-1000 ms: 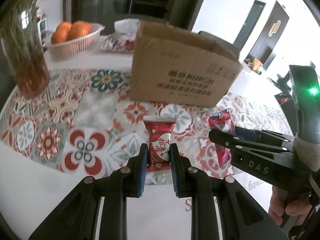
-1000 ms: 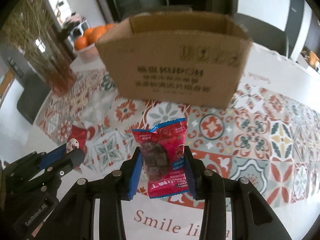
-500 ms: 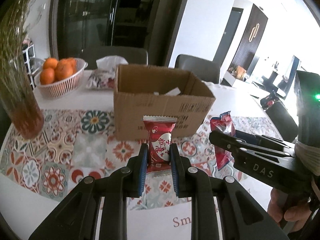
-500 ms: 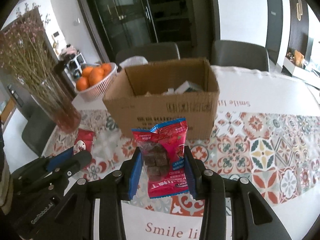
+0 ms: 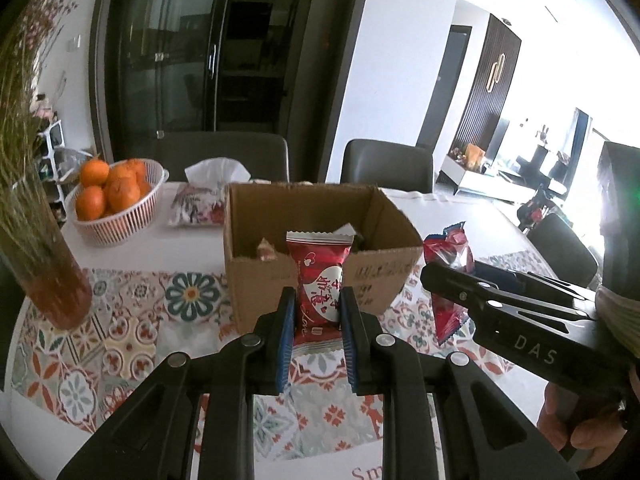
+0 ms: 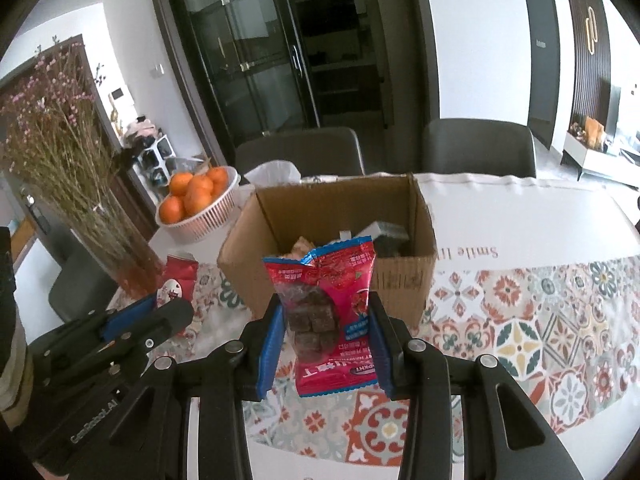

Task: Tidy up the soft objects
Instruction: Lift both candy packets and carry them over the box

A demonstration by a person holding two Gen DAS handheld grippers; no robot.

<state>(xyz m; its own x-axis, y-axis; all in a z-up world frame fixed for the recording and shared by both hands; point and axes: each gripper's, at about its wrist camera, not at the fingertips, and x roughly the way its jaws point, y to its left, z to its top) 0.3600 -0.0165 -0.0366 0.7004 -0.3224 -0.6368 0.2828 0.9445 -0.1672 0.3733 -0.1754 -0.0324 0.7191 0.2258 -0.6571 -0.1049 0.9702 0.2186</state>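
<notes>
Cardboard box (image 6: 400,276) contents half hidden behind packets clamped in left gripper (image 5: 318,308) and right gripper (image 6: 325,332).

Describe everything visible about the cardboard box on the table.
The cardboard box is plain brown corrugated card, open at the top, with dark printed text on its near face that reads upside down. It stands upright on the patterned table runner, beyond both held packets. Inside lie several small items, among them a grey-and-white pack and a tan wrapper. A tissue pack and a white basket of oranges sit behind it to the left. No gripper touches the box.
</notes>
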